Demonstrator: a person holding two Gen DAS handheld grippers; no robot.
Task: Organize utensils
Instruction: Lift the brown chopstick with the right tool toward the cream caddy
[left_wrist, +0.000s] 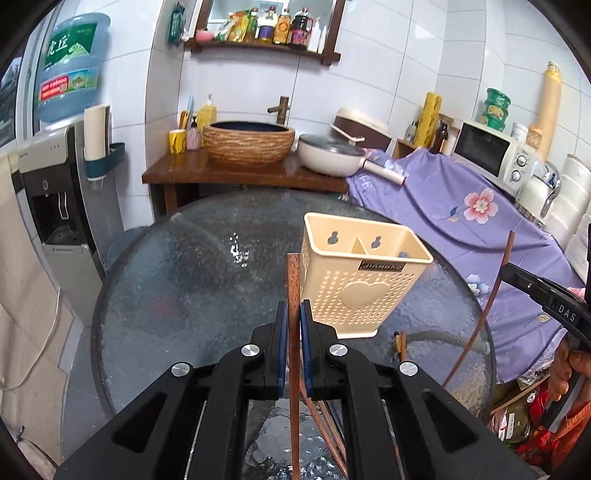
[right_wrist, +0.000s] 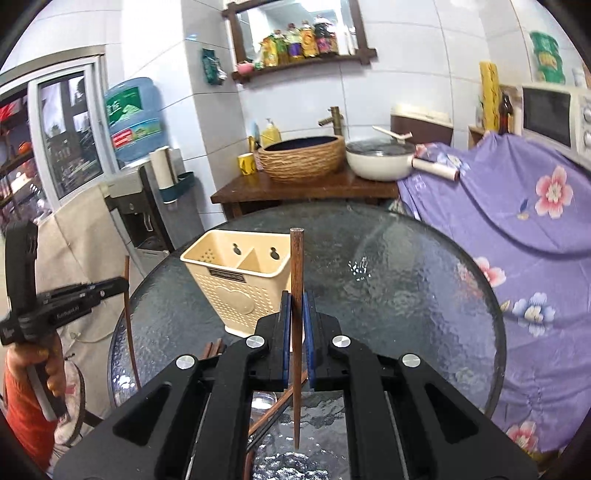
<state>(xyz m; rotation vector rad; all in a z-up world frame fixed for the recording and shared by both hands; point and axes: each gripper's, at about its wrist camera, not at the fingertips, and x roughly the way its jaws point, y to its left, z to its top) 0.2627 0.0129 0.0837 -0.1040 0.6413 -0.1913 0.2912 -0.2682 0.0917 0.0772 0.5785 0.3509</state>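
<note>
A beige two-compartment utensil holder (left_wrist: 356, 280) stands on the round glass table (left_wrist: 184, 288); it also shows in the right wrist view (right_wrist: 240, 280). My left gripper (left_wrist: 293, 314) is shut on a brown chopstick (left_wrist: 293, 280), held upright just left of the holder. My right gripper (right_wrist: 296, 306) is shut on another brown chopstick (right_wrist: 296, 266), upright just right of the holder. Each gripper shows in the other's view, the right one (left_wrist: 506, 267) and the left one (right_wrist: 123, 284). More chopsticks (left_wrist: 400, 343) lie on the table in front of the holder, also seen in the right wrist view (right_wrist: 212, 349).
A wooden stand with a basin (left_wrist: 249, 142) and a white pan (left_wrist: 328, 153) is behind the table. A purple flowered cloth (left_wrist: 461, 210) covers a counter with a microwave (left_wrist: 491, 155) on the right. A water dispenser (left_wrist: 55, 184) stands on the left.
</note>
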